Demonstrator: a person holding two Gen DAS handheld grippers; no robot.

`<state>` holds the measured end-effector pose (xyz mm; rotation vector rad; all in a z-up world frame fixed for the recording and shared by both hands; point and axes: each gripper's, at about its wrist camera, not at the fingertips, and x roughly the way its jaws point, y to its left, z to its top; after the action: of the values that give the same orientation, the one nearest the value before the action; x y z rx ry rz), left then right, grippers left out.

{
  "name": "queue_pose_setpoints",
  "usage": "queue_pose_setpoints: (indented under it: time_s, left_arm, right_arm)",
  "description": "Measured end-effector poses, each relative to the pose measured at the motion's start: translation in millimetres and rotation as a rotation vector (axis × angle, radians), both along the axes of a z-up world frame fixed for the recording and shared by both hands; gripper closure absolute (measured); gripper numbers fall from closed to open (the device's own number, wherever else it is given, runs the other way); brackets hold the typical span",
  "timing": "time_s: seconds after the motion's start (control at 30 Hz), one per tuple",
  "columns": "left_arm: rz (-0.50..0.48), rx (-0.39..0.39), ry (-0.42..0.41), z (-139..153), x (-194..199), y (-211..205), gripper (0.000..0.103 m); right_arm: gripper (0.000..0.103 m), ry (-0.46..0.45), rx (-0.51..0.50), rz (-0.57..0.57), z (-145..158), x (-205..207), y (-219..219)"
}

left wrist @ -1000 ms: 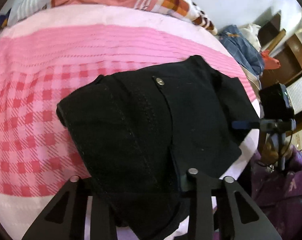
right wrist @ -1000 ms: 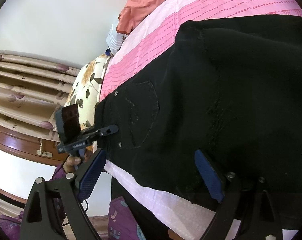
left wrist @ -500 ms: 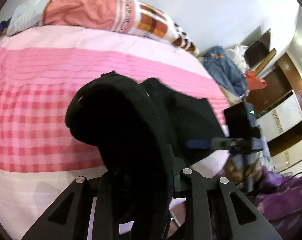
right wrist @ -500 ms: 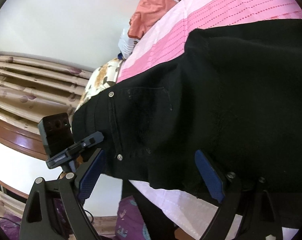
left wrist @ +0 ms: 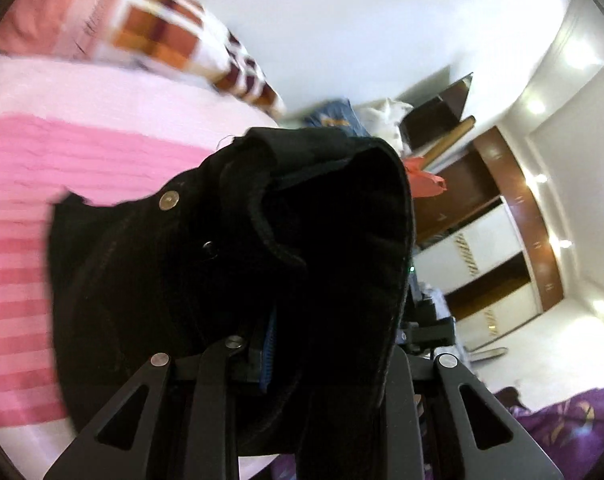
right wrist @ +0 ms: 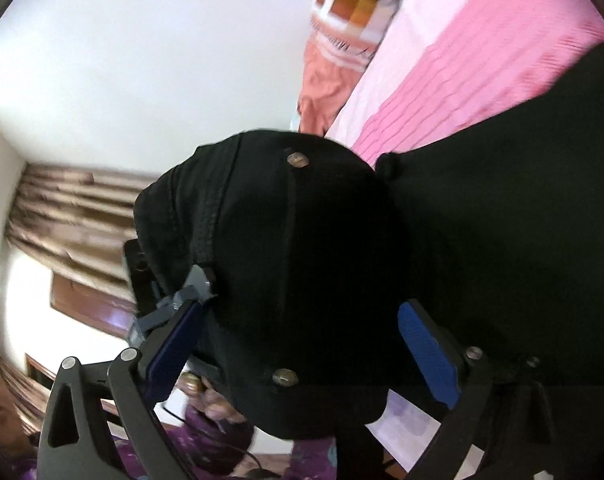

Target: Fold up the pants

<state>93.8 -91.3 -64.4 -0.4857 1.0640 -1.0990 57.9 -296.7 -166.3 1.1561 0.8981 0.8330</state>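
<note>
Black pants [left wrist: 230, 264] with metal rivets lie on a pink bedspread [left wrist: 62, 160]. My left gripper [left wrist: 294, 344] is shut on the pants' waist end and holds it lifted, bunched and hanging over its fingers. In the right wrist view the lifted pants [right wrist: 302, 248] bulge between the wide-apart blue pads [right wrist: 428, 356] of my right gripper [right wrist: 302, 344], which is open. The left gripper [right wrist: 182, 296] shows there, clamped on the cloth's left edge. The rest of the pants [right wrist: 522, 208] lies flat on the bed to the right.
A salmon and checked blanket [left wrist: 162, 28] lies at the head of the bed. A pile of clothes [left wrist: 342, 116] and a brown-and-white wardrobe [left wrist: 490, 248] stand to the right. Curtains [right wrist: 62, 200] hang behind. Purple cloth [left wrist: 574, 428] is at the bed's near edge.
My left gripper has lifted the pants' end up off the bed and swung it right, toward my right gripper. The cloth now bunches between the right gripper's open pads.
</note>
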Motion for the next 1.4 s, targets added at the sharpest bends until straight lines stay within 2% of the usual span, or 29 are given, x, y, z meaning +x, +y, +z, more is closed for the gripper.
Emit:
queue_pose_setpoints:
  time_s: [0.03, 0.1, 0.13, 0.2, 0.27, 0.33, 0.4, 0.43, 0.47, 0.53, 0.6, 0.7, 0.8, 0.83, 0.9, 1.0, 1.07, 1.13, 1.2, 1.23, 1.27, 1.3, 1.33, 1.4]
  left_arm:
    - [-0.017, -0.011, 0.02, -7.7, 2.7, -16.1, 0.078]
    - [-0.056, 0.016, 0.021, -20.2, 5.7, -45.7, 0.075]
    - [-0.061, 0.032, 0.025, -24.2, 6.5, -52.9, 0.07]
    - [-0.054, 0.072, 0.047, -32.6, 10.2, -63.9, 0.069]
    - [-0.06, 0.103, 0.057, -31.5, 9.4, -68.7, 0.066]
    - [-0.074, 0.126, 0.061, -25.6, 7.4, -71.4, 0.061]
    - [-0.111, 0.09, 0.049, -10.9, 8.6, -75.6, 0.039]
    - [-0.106, 0.099, 0.032, -5.9, 7.9, -77.6, 0.03]
    - [-0.105, 0.111, 0.004, 3.0, 10.2, -82.9, 0.026]
    - [-0.135, 0.078, -0.022, 16.0, 14.4, -91.7, 0.026]
    - [-0.118, 0.093, -0.055, 27.8, 17.1, -95.7, 0.026]
    - [-0.097, 0.102, -0.097, 37.7, 15.5, -85.4, 0.026]
    - [-0.034, 0.232, -0.141, 29.4, 9.9, -63.1, 0.026]
    - [-0.013, 0.251, -0.15, 24.4, 7.9, -52.2, 0.026]
    - [0.056, 0.277, -0.146, 10.8, 4.3, -23.1, 0.026]
    - [0.134, 0.314, -0.075, -19.7, 2.4, 12.1, 0.026]
    - [0.166, 0.329, -0.046, -34.5, -1.6, 29.2, 0.026]
    - [0.2, 0.335, -0.039, -44.1, -9.3, 45.2, 0.026]
    - [0.216, 0.327, -0.022, -52.0, -13.2, 53.7, 0.026]
    - [0.222, 0.329, -0.014, -54.1, -15.5, 56.3, 0.026]
    - [0.23, 0.333, -0.01, -56.6, -16.8, 58.1, 0.026]
    - [0.237, 0.331, -0.008, -59.6, -18.3, 59.1, 0.026]
    - [0.236, 0.331, -0.007, -60.3, -20.9, 63.0, 0.026]
    - [0.231, 0.357, -0.016, -60.6, -22.0, 60.4, 0.026]
  right_arm:
    - [0.002, 0.016, 0.008, -0.005, -5.0, -2.6, -7.1]
    - [0.002, 0.04, 0.014, -0.023, -16.0, -10.0, -22.3]
    - [0.003, 0.049, 0.023, -0.028, -21.4, -13.5, -28.3]
    - [0.003, 0.06, 0.103, -0.04, -33.3, -22.4, -41.8]
    - [0.004, 0.064, 0.193, -0.069, -37.4, -23.0, -53.8]
    - [0.004, 0.06, 0.207, -0.082, -36.5, -20.8, -64.6]
    - [0.003, 0.055, 0.209, -0.086, -36.8, -21.2, -71.4]
    - [0.001, 0.049, 0.21, -0.083, -35.8, -21.5, -71.8]
    - [0.0, 0.036, 0.22, -0.09, -34.3, -21.6, -72.7]
    - [0.0, 0.062, 0.188, -0.117, -39.6, -21.5, -76.3]
    - [0.001, 0.073, 0.248, -0.136, -46.7, -24.8, -83.9]
    - [0.001, 0.084, 0.237, -0.126, -45.9, -25.4, -88.6]
    - [0.002, 0.084, 0.226, -0.107, -45.6, -24.7, -88.6]
    - [0.002, 0.087, 0.227, -0.104, -45.9, -24.4, -89.2]
    - [0.004, 0.104, 0.193, -0.08, -44.2, -22.2, -90.3]
    - [0.002, 0.131, 0.055, -0.047, -34.3, -24.0, -93.0]
    - [0.002, 0.154, -0.152, -0.043, -21.3, -26.7, -96.0]
    - [0.002, 0.155, -0.256, -0.015, -17.1, -31.9, -96.3]
    - [0.003, 0.138, -0.245, -0.012, -16.9, -37.1, -95.3]
    - [0.016, 0.119, -0.265, -0.034, -15.4, -40.3, -94.4]
    - [0.049, 0.097, -0.292, -0.041, -13.1, -43.1, -92.4]
    - [0.069, 0.058, -0.346, -0.042, -7.6, -44.9, -88.6]
    - [0.081, 0.042, -0.404, -0.051, -3.5, -46.0, -86.2]
    - [0.081, 0.053, -0.402, -0.065, -5.0, -42.0, -87.0]
